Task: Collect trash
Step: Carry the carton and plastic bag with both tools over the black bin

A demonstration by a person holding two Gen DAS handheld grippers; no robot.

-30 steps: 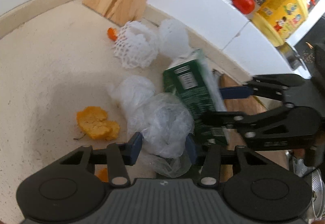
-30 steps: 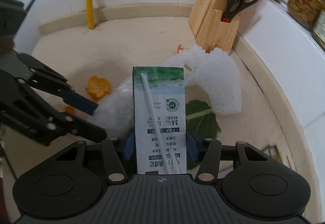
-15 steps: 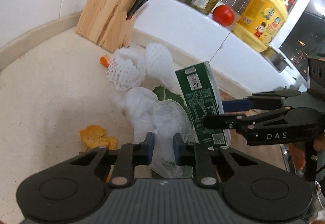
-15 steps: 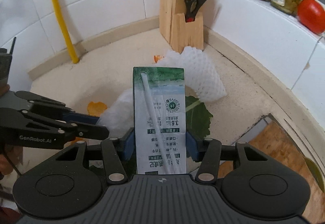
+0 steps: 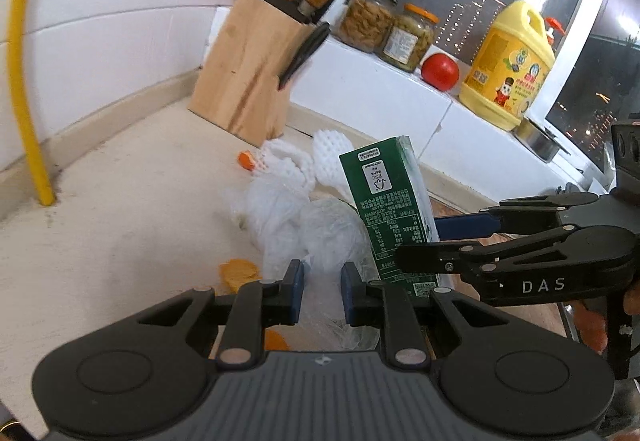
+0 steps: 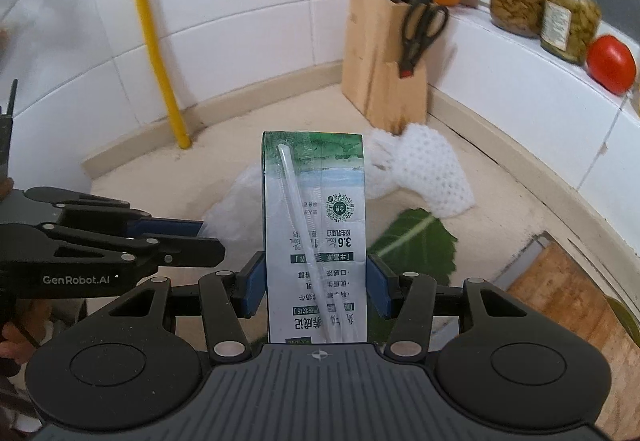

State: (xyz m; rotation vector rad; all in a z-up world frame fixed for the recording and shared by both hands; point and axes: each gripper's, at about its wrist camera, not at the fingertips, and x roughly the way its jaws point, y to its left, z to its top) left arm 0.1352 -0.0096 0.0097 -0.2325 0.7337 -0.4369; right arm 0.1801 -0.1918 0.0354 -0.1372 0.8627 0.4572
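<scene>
Pinching a crumpled clear plastic bag [image 5: 320,237] between its narrowed blue pads, the left gripper [image 5: 322,287] has the film bunched in the small gap between its fingers, the rest of the bag ballooning out ahead of the tips. The right gripper [image 6: 316,287] is clamped on a green-and-white milk carton [image 6: 314,241] — its pads press flat against the carton's two narrow sides, and the carton stands upright between them, a wrapped straw [image 6: 308,241] stuck slantwise down its face. Seen from the left wrist, the carton [image 5: 390,209] rises just beside the bag, with the right gripper [image 5: 436,241] reaching in from the right edge; seen from the right wrist, the left gripper [image 6: 208,239] comes in from the left, its tips buried in the white film.

Around the two held things the rest of the trash lies on the pale stone counter [image 5: 120,209]: white foam fruit netting [image 6: 428,177] past the carton, a green leaf [image 6: 416,241] flat on the counter below the netting, orange peel [image 5: 238,269] near the left fingers and a smaller orange scrap [image 5: 246,159] by the netting. Farther back a wooden knife block [image 6: 380,81] with scissors stands in the corner. On the white tiled ledge sit two glass jars [image 6: 544,9], a tomato [image 6: 610,63] and — in the left view — a yellow jug [image 5: 508,69]. A yellow pipe [image 6: 154,41] runs down the wall to the counter, and a wooden board [image 6: 568,305] lies at the lower right.
</scene>
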